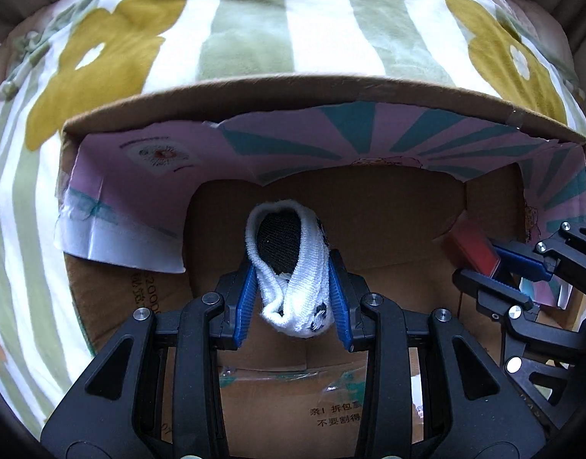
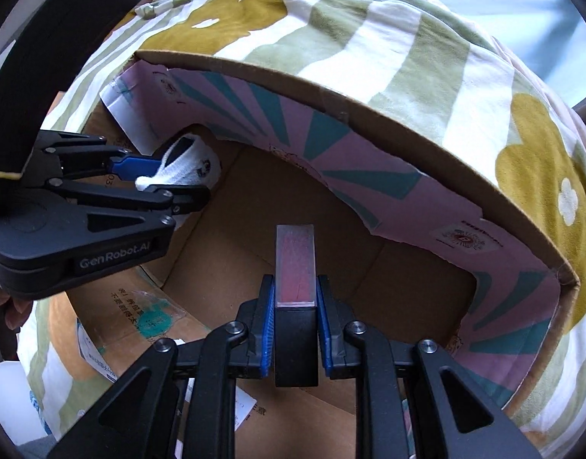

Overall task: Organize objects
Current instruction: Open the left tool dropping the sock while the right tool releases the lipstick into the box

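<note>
Blanket (image 1: 250, 19), striped and flowered, lies under and behind everything. Cardboard box (image 1: 293, 93) sits on it, open, lined with a pink-and-teal paper panel (image 1: 331, 130); its visible floor looks bare. Left gripper (image 1: 293, 287) is clamped on a rolled white sock (image 1: 289, 260), held over the box interior. Right gripper (image 2: 293, 306) is clamped on a slim red-faced case (image 2: 295, 264), also inside the box opening. Risks: the two grippers are near each other and could collide; the soft sock may unroll or snag on a ribbed pad at release; the case could tip on landing.
</note>
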Tool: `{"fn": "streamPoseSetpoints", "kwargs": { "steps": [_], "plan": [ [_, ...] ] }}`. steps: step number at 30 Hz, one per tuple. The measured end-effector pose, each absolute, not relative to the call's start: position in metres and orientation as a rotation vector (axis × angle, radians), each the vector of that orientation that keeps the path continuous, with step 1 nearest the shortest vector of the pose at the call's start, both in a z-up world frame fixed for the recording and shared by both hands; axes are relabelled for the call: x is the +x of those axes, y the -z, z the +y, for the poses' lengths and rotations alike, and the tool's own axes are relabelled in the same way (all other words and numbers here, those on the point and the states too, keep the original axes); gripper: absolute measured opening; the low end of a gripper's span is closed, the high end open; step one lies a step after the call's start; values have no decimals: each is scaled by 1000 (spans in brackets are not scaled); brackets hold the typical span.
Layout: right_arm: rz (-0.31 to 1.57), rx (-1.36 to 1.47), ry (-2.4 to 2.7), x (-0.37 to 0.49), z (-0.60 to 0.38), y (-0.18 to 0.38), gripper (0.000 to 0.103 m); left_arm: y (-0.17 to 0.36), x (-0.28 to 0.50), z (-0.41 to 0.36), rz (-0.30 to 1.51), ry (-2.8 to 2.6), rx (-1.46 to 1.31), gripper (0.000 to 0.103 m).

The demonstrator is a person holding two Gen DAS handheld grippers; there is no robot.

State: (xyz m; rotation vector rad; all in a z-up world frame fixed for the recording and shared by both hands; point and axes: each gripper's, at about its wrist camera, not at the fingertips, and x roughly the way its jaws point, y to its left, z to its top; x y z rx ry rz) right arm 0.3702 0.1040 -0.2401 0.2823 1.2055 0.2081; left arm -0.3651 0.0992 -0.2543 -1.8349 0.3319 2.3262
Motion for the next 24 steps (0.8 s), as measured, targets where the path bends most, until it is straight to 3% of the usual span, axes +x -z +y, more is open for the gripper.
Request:
{"fn": "streamPoseSetpoints", "kwargs": {
  "steps": [4, 5, 6, 7, 8, 24],
  "plan": [
    [1192, 253, -174, 367, 106, 234, 22, 251, -365, 112, 462, -2341, -1792, 35],
    [1181, 261, -188, 364, 105, 232, 36, 250, -365, 114, 470, -2335, -1788, 49],
    [1171, 282, -199, 361, 105, 230, 70, 249, -365, 114, 460, -2323, -1792, 66],
    [1164, 301, -204, 358, 104, 228, 89, 247, -367, 113, 438, -2314, -1793, 103],
    [1156, 312, -210, 355, 104, 226, 102, 243, -367, 112, 416, -2318, -1777, 103],
    [1150, 325, -207, 332, 108, 210, 102, 224, -366, 107, 363, -2311, -1778, 103]
  ]
}}
